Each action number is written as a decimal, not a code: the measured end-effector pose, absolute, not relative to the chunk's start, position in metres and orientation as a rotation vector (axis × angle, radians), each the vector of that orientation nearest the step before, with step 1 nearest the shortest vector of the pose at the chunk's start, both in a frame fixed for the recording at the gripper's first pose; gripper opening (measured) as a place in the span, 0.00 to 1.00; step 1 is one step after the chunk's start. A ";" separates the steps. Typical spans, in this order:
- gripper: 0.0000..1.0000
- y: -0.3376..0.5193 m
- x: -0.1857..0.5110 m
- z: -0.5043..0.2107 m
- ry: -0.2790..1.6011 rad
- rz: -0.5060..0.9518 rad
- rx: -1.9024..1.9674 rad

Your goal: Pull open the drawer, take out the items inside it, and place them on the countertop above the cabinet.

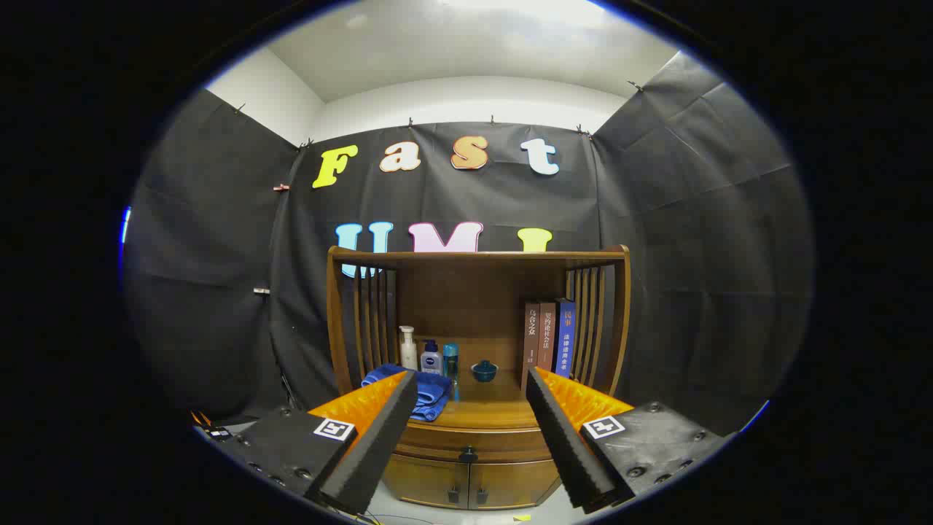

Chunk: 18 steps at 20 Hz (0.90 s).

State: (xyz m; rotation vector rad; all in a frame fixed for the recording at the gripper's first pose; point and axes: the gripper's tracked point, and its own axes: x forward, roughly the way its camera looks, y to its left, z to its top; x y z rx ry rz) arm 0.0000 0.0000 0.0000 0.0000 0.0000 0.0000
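Note:
A wooden cabinet [477, 321] with slatted sides stands against the booth wall, some way ahead of my gripper [471, 397]. Its drawer [437, 441] sits shut under the countertop [488, 415], with a small dark knob [468, 455] at its middle. Below it are two small doors [466, 483]. My fingers are spread wide and hold nothing; the drawer front shows in the gap between them. What lies inside the drawer is hidden.
On the countertop lie a folded blue towel [423, 390], a white pump bottle [408, 348], two small blue bottles [440, 359] and a dark teal lidded bowl [484, 370]. Three upright books [548, 339] lean at the right side. Pale floor lies below the cabinet.

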 end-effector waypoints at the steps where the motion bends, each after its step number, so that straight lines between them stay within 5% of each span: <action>1: 0.98 0.000 -0.001 0.001 -0.004 -0.001 0.001; 18: 0.98 0.007 0.000 0.002 -0.011 -0.001 -0.013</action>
